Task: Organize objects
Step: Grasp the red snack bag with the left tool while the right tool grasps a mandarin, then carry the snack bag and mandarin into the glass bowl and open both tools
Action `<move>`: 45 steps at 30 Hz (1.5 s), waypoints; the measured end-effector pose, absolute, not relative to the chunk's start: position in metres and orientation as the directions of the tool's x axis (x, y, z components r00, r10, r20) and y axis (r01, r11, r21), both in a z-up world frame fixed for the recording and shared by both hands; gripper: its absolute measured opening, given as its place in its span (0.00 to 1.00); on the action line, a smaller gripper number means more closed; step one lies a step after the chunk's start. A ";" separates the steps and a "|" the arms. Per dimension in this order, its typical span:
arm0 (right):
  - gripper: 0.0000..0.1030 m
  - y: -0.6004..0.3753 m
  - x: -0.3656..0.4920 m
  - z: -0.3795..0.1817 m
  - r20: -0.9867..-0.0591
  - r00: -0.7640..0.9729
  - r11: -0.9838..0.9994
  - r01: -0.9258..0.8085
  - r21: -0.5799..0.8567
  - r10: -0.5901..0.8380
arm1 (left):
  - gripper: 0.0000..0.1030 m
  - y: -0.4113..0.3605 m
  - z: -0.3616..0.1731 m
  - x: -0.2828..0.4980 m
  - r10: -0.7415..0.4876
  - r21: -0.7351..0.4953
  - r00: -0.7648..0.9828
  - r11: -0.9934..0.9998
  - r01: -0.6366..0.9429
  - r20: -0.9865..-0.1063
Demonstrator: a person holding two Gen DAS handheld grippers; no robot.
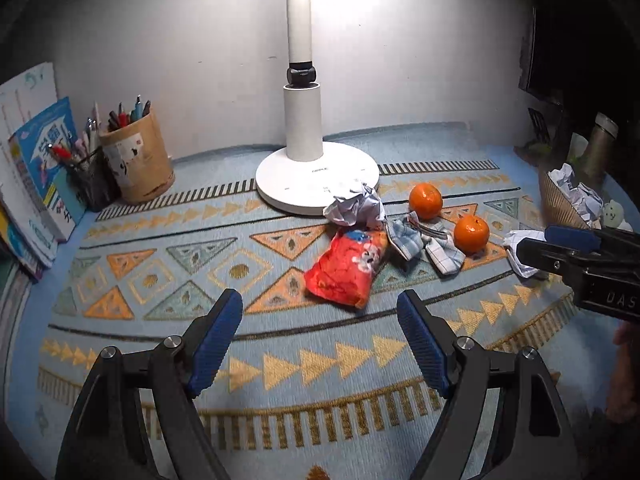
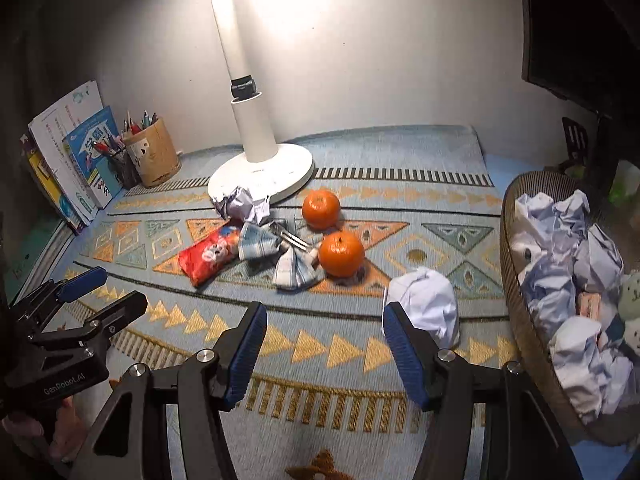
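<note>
Right wrist view: blue patterned woven mat [image 2: 360, 364] across desk, white round-based desk lamp [image 2: 260, 168] at back. Dark woven basket [image 2: 516, 300] of crumpled papers at right edge. Red snack packet [image 2: 208, 258] mid-mat, touching blue-white checked cloth [image 2: 288, 264]; two oranges [image 2: 342, 254] beside cloth. White crumpled paper ball [image 2: 428, 300] just beyond right gripper [image 2: 324, 354], jaws spread, empty. Left gripper [image 1: 320, 344] spread, empty, near packet.

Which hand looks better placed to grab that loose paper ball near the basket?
Probably the right. The right gripper is open and empty, with the paper ball just beyond its right finger, beside the basket. The left gripper faces the snack bag.
</note>
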State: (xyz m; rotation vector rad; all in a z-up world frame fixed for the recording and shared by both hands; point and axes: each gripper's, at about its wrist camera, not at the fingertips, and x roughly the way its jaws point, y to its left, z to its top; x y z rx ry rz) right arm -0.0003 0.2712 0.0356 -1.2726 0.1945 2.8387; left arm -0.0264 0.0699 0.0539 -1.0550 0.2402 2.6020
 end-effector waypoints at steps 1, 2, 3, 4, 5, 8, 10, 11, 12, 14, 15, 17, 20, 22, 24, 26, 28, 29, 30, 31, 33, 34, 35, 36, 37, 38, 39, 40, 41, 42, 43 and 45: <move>0.57 0.273 -0.011 0.033 -0.751 -0.660 -0.991 -0.087 0.101 -0.019 | 0.76 0.072 0.049 -0.040 0.230 0.038 -0.656 -0.929 -0.368 -0.719; 0.57 0.276 -0.021 0.028 -0.754 -0.656 -0.990 -0.094 0.103 -0.016 | 0.76 0.074 0.043 -0.052 0.226 0.040 -0.638 -0.926 -0.374 -0.736; 0.57 0.278 -0.031 0.023 -0.763 -0.646 -0.989 -0.100 0.106 -0.016 | 0.76 0.076 0.037 -0.062 0.239 0.030 -0.624 -0.921 -0.389 -0.744; 0.57 0.279 -0.038 0.017 -0.773 -0.634 -0.988 -0.106 0.111 -0.019 | 0.76 0.079 0.031 -0.070 0.259 0.014 -0.601 -0.912 -0.410 -0.756; 0.57 0.280 -0.045 0.012 -0.779 -0.626 -0.987 -0.105 0.119 -0.027 | 0.76 0.082 0.026 -0.077 0.270 0.004 -0.582 -0.905 -0.425 -0.767; 0.57 0.280 -0.059 0.002 -0.794 -0.606 -0.987 -0.101 0.127 -0.040 | 0.75 0.093 0.013 -0.090 0.295 -0.010 -0.544 -0.885 -0.466 -0.785; 0.57 0.281 -0.066 -0.005 -0.805 -0.592 -0.986 -0.109 0.123 -0.035 | 0.74 0.099 0.008 -0.095 0.296 -0.006 -0.534 -0.879 -0.477 -0.792; 0.57 0.282 -0.070 -0.007 -0.809 -0.587 -0.986 -0.108 0.127 -0.040 | 0.71 0.101 0.007 -0.097 0.302 -0.012 -0.529 -0.876 -0.482 -0.793; 0.57 0.283 -0.073 -0.010 -0.812 -0.583 -0.986 -0.111 0.125 -0.037 | 0.66 0.103 0.005 -0.099 0.303 -0.018 -0.523 -0.876 -0.481 -0.797; 0.57 0.283 -0.077 -0.013 -0.815 -0.579 -0.986 -0.117 0.115 -0.027 | 0.57 0.104 0.002 -0.101 0.310 -0.026 -0.518 -0.875 -0.484 -0.797; 0.55 0.283 -0.078 -0.014 -0.815 -0.579 -0.987 -0.118 0.105 -0.018 | 0.47 0.105 0.003 -0.100 0.321 -0.032 -0.515 -0.870 -0.492 -0.795; 0.44 0.283 -0.078 -0.016 -0.816 -0.578 -0.988 -0.114 0.105 -0.020 | 0.37 0.106 0.005 -0.096 0.330 -0.036 -0.514 -0.865 -0.500 -0.792; 0.37 0.281 -0.074 -0.016 -0.808 -0.589 -0.987 -0.119 0.105 -0.015 | 0.29 0.102 0.008 -0.092 0.332 -0.052 -0.520 -0.875 -0.481 -0.787; 0.36 0.279 -0.069 -0.012 -0.796 -0.605 -0.986 -0.117 0.117 -0.023 | 0.24 0.091 0.013 -0.089 0.353 -0.109 -0.513 -0.888 -0.446 -0.783; 0.36 0.279 -0.058 -0.001 -0.780 -0.625 -0.984 -0.110 0.137 -0.039 | 0.24 0.077 0.022 -0.080 0.370 -0.153 -0.526 -0.899 -0.410 -0.766; 0.36 0.277 -0.043 0.014 -0.762 -0.646 -0.984 -0.093 0.151 -0.056 | 0.24 0.063 0.031 -0.067 0.370 -0.171 -0.548 -0.909 -0.380 -0.750; 0.36 0.272 -0.025 0.028 -0.741 -0.668 -0.985 -0.067 0.157 -0.072 | 0.24 0.051 0.038 -0.050 0.379 -0.198 -0.556 -0.912 -0.358 -0.740; 0.36 0.270 -0.015 0.033 -0.734 -0.674 -0.986 -0.052 0.158 -0.082 | 0.24 0.046 0.041 -0.040 0.381 -0.209 -0.556 -0.914 -0.348 -0.739; 0.36 0.268 -0.004 0.037 -0.732 -0.675 -0.987 -0.037 0.159 -0.093 | 0.24 0.042 0.042 -0.030 0.384 -0.220 -0.555 -0.914 -0.340 -0.738; 0.36 0.265 0.006 0.038 -0.735 -0.671 -0.987 -0.026 0.159 -0.101 | 0.24 0.038 0.043 -0.020 0.389 -0.230 -0.554 -0.914 -0.335 -0.736; 0.36 0.261 0.028 0.036 -0.745 -0.655 -0.986 -0.003 0.168 -0.125 | 0.24 0.033 0.041 0.001 0.394 -0.241 -0.553 -0.913 -0.330 -0.735; 0.36 0.257 0.036 0.032 -0.754 -0.643 -0.985 0.008 0.173 -0.137 | 0.24 0.032 0.039 0.011 0.397 -0.242 -0.556 -0.911 -0.333 -0.730; 0.36 0.254 0.045 0.026 -0.764 -0.628 -0.985 0.018 0.171 -0.144 | 0.24 0.033 0.036 0.020 0.393 -0.234 -0.560 -0.912 -0.336 -0.729; 0.36 0.250 0.053 0.019 -0.775 -0.615 -0.986 0.028 0.162 -0.144 | 0.24 0.035 0.033 0.028 0.386 -0.224 -0.561 -0.915 -0.337 -0.732; 0.36 0.246 0.060 0.011 -0.783 -0.607 -0.989 0.037 0.145 -0.137 | 0.24 0.037 0.029 0.034 0.383 -0.222 -0.559 -0.915 -0.336 -0.735; 0.36 0.243 0.066 0.004 -0.787 -0.603 -0.991 0.046 0.129 -0.130 | 0.24 0.039 0.024 0.039 0.387 -0.226 -0.553 -0.914 -0.338 -0.738; 0.36 0.241 0.070 -0.003 -0.793 -0.595 -0.991 0.055 0.121 -0.130 | 0.24 0.042 0.019 0.042 0.388 -0.229 -0.545 -0.913 -0.338 -0.743; 0.36 0.240 0.071 -0.010 -0.800 -0.585 -0.991 0.061 0.123 -0.135 | 0.24 0.044 0.015 0.046 0.384 -0.225 -0.541 -0.914 -0.336 -0.748; 0.36 0.239 0.073 -0.015 -0.802 -0.580 -0.990 0.062 0.126 -0.139 | 0.23 0.047 0.013 0.051 0.378 -0.218 -0.542 -0.916 -0.337 -0.750; 0.36 0.239 0.076 -0.018 -0.801 -0.582 -0.990 0.068 0.121 -0.138 | 0.24 0.050 0.011 0.054 0.375 -0.212 -0.542 -0.917 -0.338 -0.752; 0.36 0.240 0.080 -0.021 -0.801 -0.584 -0.991 0.075 0.109 -0.132 | 0.24 0.053 0.009 0.056 0.372 -0.209 -0.540 -0.917 -0.339 -0.755; 0.36 0.241 0.083 -0.022 -0.803 -0.580 -0.991 0.080 0.111 -0.136 | 0.23 0.056 0.008 0.061 0.353 -0.186 -0.557 -0.924 -0.335 -0.752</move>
